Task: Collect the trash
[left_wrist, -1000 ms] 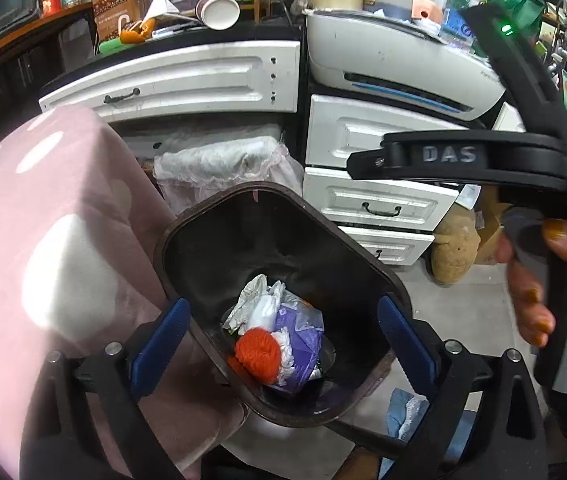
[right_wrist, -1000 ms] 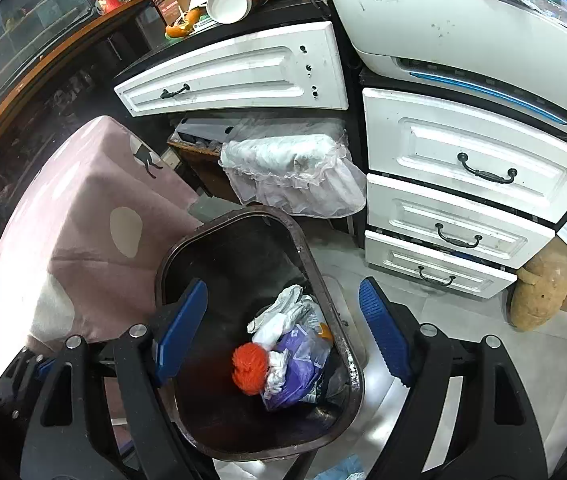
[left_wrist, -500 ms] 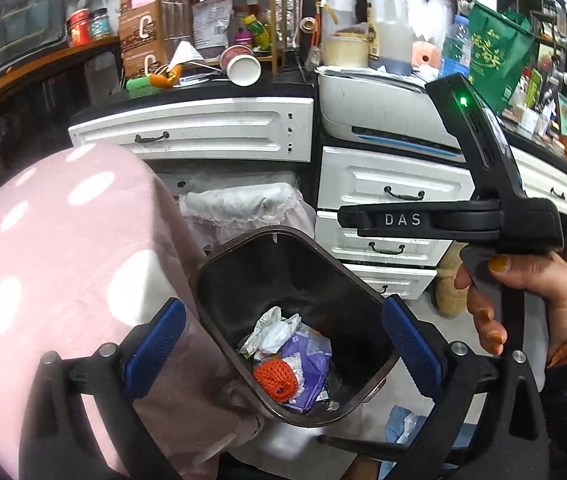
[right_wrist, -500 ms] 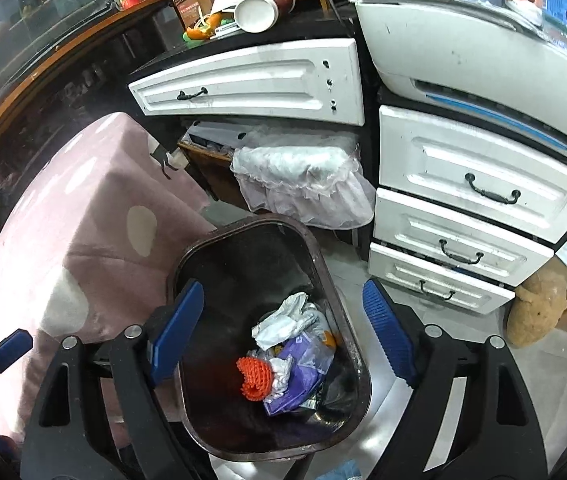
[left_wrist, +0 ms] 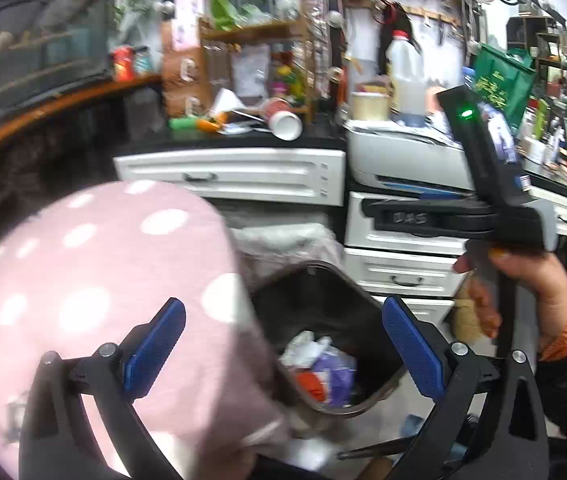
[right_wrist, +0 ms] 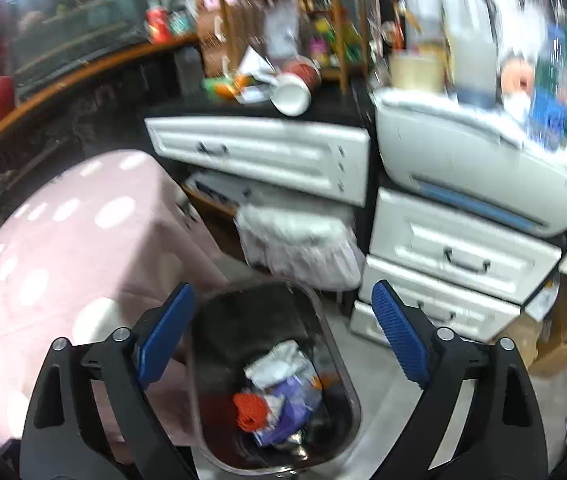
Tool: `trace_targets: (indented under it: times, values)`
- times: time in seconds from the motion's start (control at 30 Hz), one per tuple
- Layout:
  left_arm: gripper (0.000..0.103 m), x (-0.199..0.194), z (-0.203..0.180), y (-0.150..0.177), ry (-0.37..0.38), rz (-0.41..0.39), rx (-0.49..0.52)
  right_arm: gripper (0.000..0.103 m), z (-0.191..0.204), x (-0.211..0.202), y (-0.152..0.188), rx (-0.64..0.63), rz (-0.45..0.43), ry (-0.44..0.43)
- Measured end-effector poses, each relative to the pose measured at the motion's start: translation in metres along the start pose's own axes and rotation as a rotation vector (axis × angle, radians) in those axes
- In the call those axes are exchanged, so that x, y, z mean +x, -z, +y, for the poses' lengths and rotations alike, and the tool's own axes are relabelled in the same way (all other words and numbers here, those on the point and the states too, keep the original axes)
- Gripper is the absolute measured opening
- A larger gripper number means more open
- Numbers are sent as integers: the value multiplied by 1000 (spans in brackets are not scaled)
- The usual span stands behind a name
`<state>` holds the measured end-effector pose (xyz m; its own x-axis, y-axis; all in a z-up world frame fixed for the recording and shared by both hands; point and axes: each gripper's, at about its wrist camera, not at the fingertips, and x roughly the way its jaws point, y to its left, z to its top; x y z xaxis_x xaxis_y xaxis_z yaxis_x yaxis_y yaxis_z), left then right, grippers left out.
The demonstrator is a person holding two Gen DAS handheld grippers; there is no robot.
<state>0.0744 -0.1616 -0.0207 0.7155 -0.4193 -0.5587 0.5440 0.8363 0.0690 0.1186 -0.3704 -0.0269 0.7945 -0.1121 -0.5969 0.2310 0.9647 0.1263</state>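
Left gripper [left_wrist: 283, 344]: mine, released, nothing between its jaws.
Right gripper [right_wrist: 283, 332]: jaws were opening, empty.
Bin [right_wrist: 347, 364]: below, trash [right_wrist: 279, 396] inside.

Dark open bin [right_wrist: 347, 364] on floor, crumpled white, purple, orange trash [right_wrist: 279, 396] inside

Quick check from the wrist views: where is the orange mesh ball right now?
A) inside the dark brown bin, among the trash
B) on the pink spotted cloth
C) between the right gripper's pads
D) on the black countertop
A: the orange mesh ball lies inside the dark brown plastic bin, beside purple wrapping and white crumpled paper.
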Motion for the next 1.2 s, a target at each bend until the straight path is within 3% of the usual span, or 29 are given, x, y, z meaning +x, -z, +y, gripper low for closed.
trace_targets:
  times: [0.07, 0.33, 0.53, 0.67, 1.07, 1.2]
  values:
    - [98, -15, 14, 1, -52, -13, -14, 97, 18, -23, -4, -30, -71, -8]
    - [98, -73, 64, 7, -266, -84, -126, 97, 79, -97, 6, -106, -264, -66]
    - [98, -118, 84, 18, -361, -187, -248, 97, 106, -129, 32, -114, -303, -140]
    - [98, -132, 83, 22, -390, -199, -263, 97, 118, -138, 50, -147, -275, -156]
    - [98, -143, 80, 55, -453, -226, -302, 97, 120, -167, 86, -205, -402, -149]
    - [98, -149, 79, 57, -457, -258, -310, 97, 121, -167, 89, -210, -406, -168]
